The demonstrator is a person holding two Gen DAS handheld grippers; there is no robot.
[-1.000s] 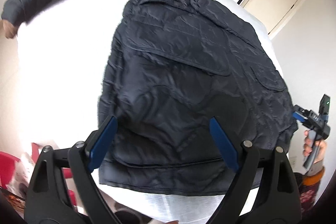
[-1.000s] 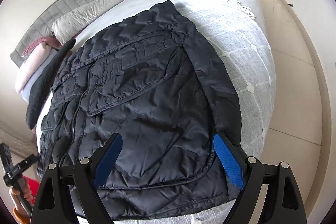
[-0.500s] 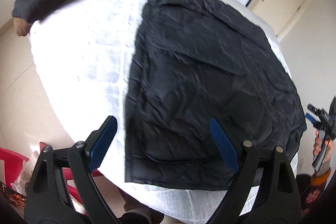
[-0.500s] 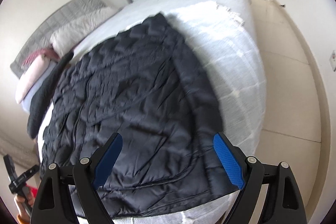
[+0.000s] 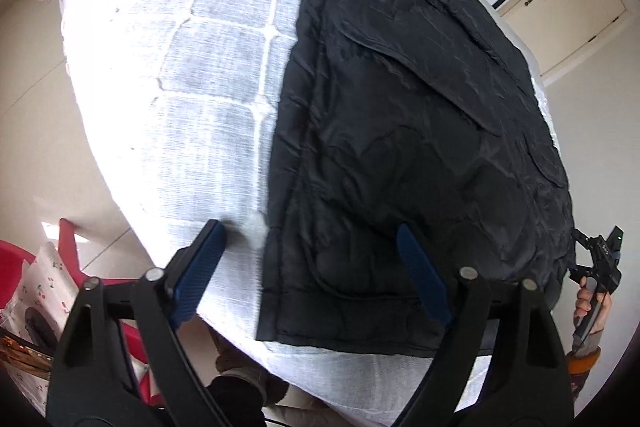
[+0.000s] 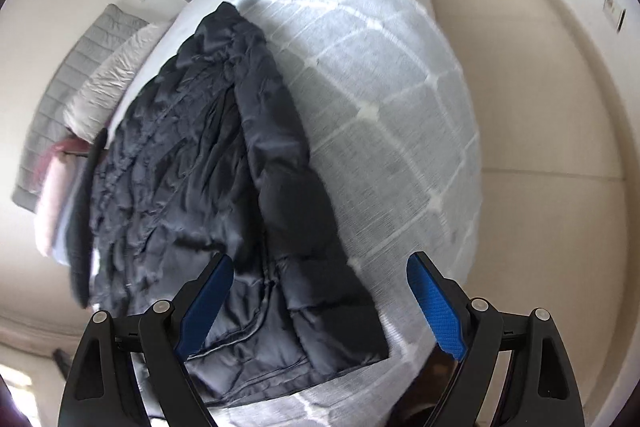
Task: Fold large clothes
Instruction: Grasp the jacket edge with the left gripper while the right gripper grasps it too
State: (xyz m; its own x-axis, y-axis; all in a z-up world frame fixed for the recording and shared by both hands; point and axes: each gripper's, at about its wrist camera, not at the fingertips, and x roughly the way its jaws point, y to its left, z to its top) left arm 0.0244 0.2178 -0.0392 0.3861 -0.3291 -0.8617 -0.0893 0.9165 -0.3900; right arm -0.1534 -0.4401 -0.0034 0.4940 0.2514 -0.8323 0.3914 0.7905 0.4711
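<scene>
Jacket [image 5: 420,131] flat on bed [image 5: 208,75]; both grippers' jaws spread, empty.

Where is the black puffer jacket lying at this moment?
The black puffer jacket lies spread flat on the bed's grey checked blanket. In the left wrist view it fills the right half, its hem at the near bed edge, between the open left gripper fingers.

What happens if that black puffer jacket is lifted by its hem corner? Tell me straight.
The puffer jacket would likely droop: it lies limp and creased on the bedspread. Its shiny shell looks slippery. Its quilting suggests it is light for its bulk.
</scene>
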